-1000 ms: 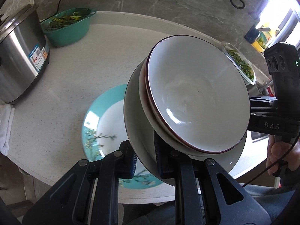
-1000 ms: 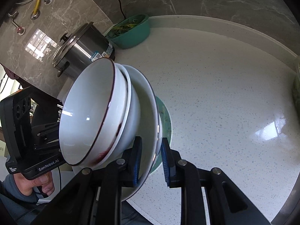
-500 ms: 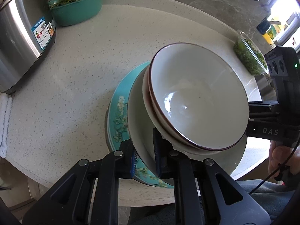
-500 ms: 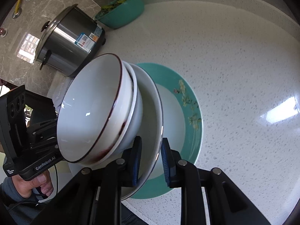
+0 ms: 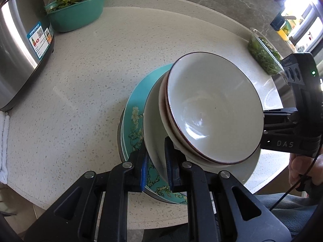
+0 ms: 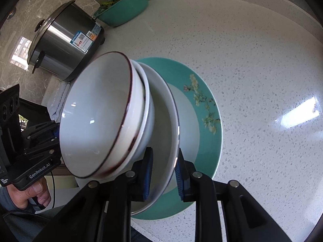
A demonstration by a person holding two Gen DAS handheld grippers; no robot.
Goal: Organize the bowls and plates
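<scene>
over the near edge of the speckled white stone counter, a wide white plate carries two stacked white bowls with dark red rims; the left gripper is clenched on the plate's near rim, and the right gripper straddles the opposite rim, pads at the rim (how firmly, i cannot tell); beneath lies a teal plate with a floral border; far left stand a steel rice cooker and a teal basin of greens.
</scene>
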